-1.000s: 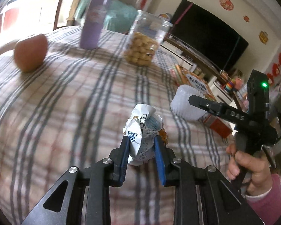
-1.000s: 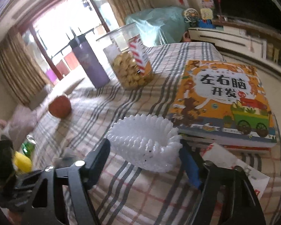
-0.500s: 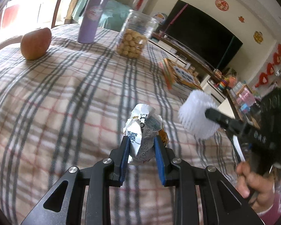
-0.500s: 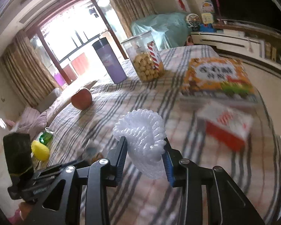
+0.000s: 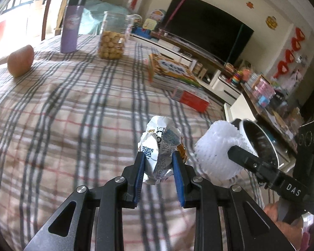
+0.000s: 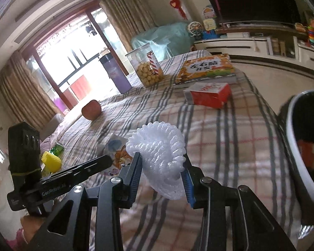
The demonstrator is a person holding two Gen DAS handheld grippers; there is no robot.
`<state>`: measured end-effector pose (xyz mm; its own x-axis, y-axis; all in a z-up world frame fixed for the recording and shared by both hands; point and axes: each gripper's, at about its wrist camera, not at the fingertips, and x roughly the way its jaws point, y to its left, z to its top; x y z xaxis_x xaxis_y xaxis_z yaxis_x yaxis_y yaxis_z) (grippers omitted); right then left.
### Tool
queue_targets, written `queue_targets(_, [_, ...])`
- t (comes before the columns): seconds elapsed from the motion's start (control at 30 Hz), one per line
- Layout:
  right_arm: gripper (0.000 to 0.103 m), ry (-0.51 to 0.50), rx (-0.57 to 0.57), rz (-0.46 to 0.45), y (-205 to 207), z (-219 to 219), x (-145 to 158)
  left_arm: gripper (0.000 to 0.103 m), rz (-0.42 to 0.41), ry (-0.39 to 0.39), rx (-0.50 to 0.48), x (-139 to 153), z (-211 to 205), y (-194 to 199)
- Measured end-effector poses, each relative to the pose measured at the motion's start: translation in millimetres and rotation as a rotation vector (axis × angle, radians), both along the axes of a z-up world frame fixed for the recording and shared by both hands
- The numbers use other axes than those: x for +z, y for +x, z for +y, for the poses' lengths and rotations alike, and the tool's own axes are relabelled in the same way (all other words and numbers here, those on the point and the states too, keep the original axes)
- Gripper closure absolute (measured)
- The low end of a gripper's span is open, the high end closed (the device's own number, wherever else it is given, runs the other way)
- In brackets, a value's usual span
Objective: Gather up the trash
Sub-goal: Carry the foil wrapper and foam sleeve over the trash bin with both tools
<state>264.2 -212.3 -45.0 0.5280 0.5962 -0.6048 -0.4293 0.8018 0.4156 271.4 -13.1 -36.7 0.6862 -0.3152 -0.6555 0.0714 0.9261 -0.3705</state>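
Left gripper (image 5: 158, 165) clenched on crumpled wrapper (image 5: 160, 144); right gripper (image 6: 162, 172) clenched on foam net (image 6: 159, 154); both judged light, soft, easily crushed; mid-body hold is advised.

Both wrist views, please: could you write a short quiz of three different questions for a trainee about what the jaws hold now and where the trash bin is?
1. True or false: the left gripper grips a crumpled wrapper.
2. What does the right gripper hold? A) apple B) white foam fruit net C) red box
3. Fill in: in the right wrist view the trash bin is at the ___ edge.

Key: 1 true; 2 B, the white foam fruit net; 3 right.
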Motion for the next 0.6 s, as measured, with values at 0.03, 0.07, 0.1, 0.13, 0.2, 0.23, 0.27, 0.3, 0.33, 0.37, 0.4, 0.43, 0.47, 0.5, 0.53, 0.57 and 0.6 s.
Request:
queue_targets(0.03, [0.066,0.005,-0.006,0.001,-4,-4,0,0.078,-0.002,0.004,-0.007,1,-4,-2])
queue_targets(0.07, [0.066,0.007,-0.01,0.0,-7,-7,0,0.078,-0.004,0.01,-0.015,3,-9,-5])
queue_targets(0.1, [0.066,0.008,-0.014,-0.002,-9,-9,1,0.078,-0.005,0.017,-0.022,4,-13,-7])
queue_targets(0.13, [0.066,0.008,-0.018,-0.005,-12,-12,1,0.078,-0.006,0.027,-0.03,4,-18,-9])
queue_targets(0.2, [0.066,0.013,-0.025,-0.008,-16,-18,2,0.078,-0.008,0.047,-0.044,7,-28,-13])
queue_targets(0.23, [0.066,0.015,-0.029,-0.009,-18,-21,2,0.078,-0.011,0.054,-0.052,8,-32,-15])
queue_targets(0.27, [0.066,0.018,-0.033,-0.012,-21,-24,3,0.078,-0.013,0.06,-0.057,9,-35,-16])
queue_targets(0.3, [0.066,0.023,-0.037,-0.014,-22,-27,4,0.078,-0.016,0.067,-0.063,10,-38,-18])
queue_targets(0.33, [0.066,0.029,-0.041,-0.015,-24,-30,5,0.078,-0.017,0.071,-0.067,11,-41,-19])
queue_targets(0.37, [0.066,0.031,-0.045,-0.018,-25,-33,6,0.078,-0.02,0.075,-0.072,13,-44,-20])
queue_targets(0.4, [0.066,0.033,-0.05,-0.021,-27,-35,6,0.078,-0.022,0.08,-0.075,14,-46,-21])
queue_targets(0.43, [0.066,0.037,-0.055,-0.025,-28,-39,7,0.078,-0.024,0.085,-0.078,15,-48,-22])
queue_targets(0.47, [0.066,0.041,-0.059,-0.027,-30,-41,8,0.078,-0.024,0.088,-0.082,16,-51,-22])
queue_targets(0.5, [0.066,0.043,-0.063,-0.03,-31,-43,9,0.078,-0.025,0.089,-0.085,16,-53,-24])
queue_targets(0.53, [0.066,0.045,-0.067,-0.035,-33,-45,11,0.078,-0.025,0.093,-0.09,17,-57,-25])
queue_targets(0.57, [0.066,0.046,-0.071,-0.037,-35,-48,11,0.078,-0.025,0.095,-0.094,17,-60,-26])
queue_targets(0.6, [0.066,0.051,-0.074,-0.039,-36,-50,12,0.078,-0.025,0.096,-0.098,18,-62,-26])
